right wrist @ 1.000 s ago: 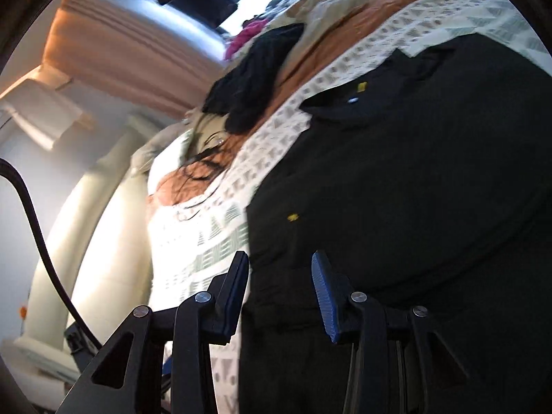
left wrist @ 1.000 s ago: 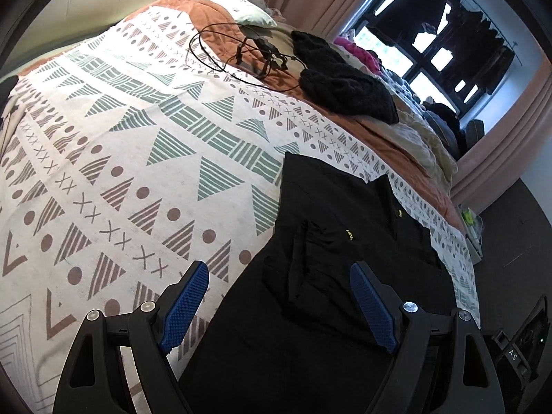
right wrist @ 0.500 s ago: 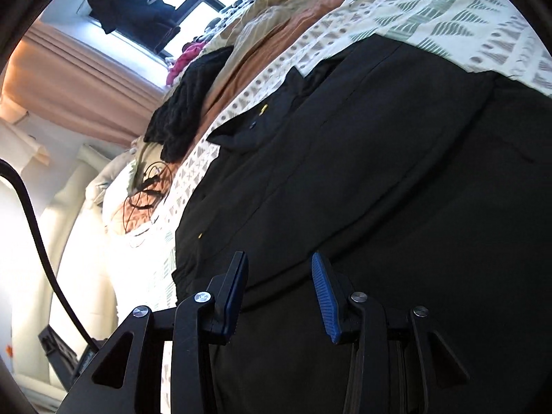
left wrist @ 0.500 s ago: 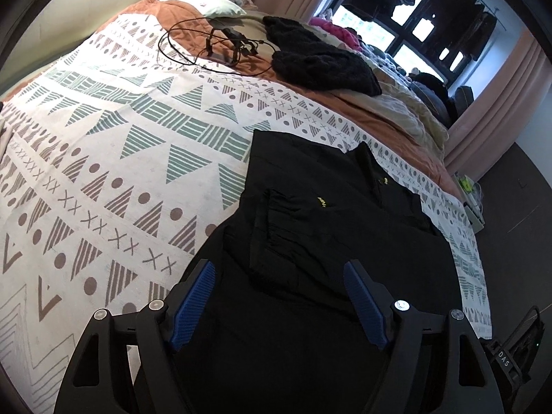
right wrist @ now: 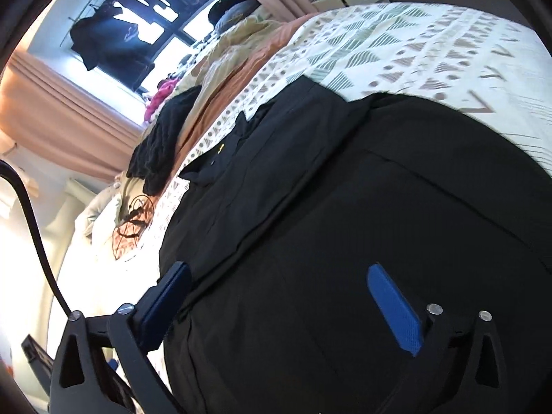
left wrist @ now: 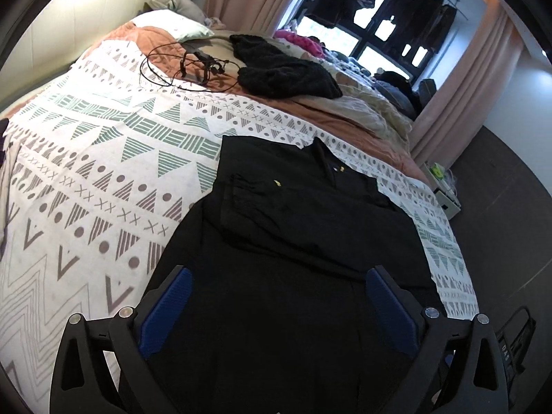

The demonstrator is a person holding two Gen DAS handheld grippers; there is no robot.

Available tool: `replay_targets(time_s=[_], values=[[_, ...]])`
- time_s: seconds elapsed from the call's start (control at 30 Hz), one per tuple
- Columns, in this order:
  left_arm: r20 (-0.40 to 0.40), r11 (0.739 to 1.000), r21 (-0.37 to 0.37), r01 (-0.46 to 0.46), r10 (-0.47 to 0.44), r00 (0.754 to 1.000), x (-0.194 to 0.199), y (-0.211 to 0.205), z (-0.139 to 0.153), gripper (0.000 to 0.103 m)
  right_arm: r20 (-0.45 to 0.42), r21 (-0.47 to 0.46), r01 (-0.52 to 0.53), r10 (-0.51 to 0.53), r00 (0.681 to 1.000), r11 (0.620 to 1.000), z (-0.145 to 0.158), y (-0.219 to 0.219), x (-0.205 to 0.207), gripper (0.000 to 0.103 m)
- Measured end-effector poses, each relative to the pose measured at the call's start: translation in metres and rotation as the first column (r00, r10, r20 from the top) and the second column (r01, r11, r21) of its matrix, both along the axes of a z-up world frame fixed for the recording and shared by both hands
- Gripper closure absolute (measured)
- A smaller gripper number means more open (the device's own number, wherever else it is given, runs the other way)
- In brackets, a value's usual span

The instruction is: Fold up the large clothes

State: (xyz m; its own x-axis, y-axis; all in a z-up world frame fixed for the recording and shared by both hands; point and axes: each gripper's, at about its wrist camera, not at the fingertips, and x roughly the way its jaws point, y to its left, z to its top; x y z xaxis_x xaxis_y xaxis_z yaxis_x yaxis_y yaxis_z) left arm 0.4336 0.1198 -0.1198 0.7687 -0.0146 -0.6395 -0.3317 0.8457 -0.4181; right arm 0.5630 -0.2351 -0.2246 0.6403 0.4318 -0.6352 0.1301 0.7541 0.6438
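Observation:
A large black garment (left wrist: 296, 241) lies spread flat on the patterned bedspread (left wrist: 86, 172), collar end with small yellow marks toward the far side, one sleeve folded in over its body. The same black garment (right wrist: 345, 224) fills most of the right wrist view. My left gripper (left wrist: 277, 283) hovers above its near part, jaws opening wide, nothing between the blue pads. My right gripper (right wrist: 276, 283) hangs over the cloth too, its jaws opening wide, and its pads press on nothing.
A black knit garment (left wrist: 283, 69) and a coiled black cable (left wrist: 193, 65) lie at the far end of the bed, beside a heap of clothes (left wrist: 372, 110). Pink curtains (left wrist: 459, 79) frame the window. A dark floor (left wrist: 510, 241) lies right of the bed.
Both grippers pulled back from the garment, so more of it shows. The right jaws went from narrow to wide apart. The left jaws also spread wider.

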Motion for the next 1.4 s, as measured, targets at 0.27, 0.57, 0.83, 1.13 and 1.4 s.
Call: replay_targets(time_s=[0.27, 0.57, 0.83, 1.13, 1.4], values=[[0.023, 0.999, 0.026, 0.035, -0.036, 0.999, -0.063, -0.026, -0.001, 0.002, 0.06, -0.04, 0.026, -0.023, 0.998, 0.999, 0.012, -0.038, -0.062, 0.0], [-0.002, 0.997, 0.036, 0.075, -0.075, 0.997, -0.135, -0.017, -0.011, 0.002, 0.081, 0.005, 0.04, -0.04, 0.996, 0.999, 0.002, -0.074, -0.135, 0.0], [-0.014, 0.993, 0.055, 0.102, -0.101, 0.995, -0.178, 0.003, -0.018, 0.013, 0.112, -0.019, 0.064, -0.061, 0.992, 0.998, 0.006, -0.107, -0.172, 0.0], [-0.086, 0.992, -0.017, 0.122, -0.123, 0.989, -0.203, 0.028, -0.059, 0.039, 0.129, -0.094, 0.064, -0.052, 0.99, 0.994, -0.006, -0.147, -0.197, 0.014], [-0.155, 0.983, -0.147, 0.109, -0.132, 0.979, -0.21, 0.044, -0.105, 0.054, 0.118, -0.049, 0.109, -0.103, 0.988, 0.993, -0.025, -0.194, -0.207, 0.02]])
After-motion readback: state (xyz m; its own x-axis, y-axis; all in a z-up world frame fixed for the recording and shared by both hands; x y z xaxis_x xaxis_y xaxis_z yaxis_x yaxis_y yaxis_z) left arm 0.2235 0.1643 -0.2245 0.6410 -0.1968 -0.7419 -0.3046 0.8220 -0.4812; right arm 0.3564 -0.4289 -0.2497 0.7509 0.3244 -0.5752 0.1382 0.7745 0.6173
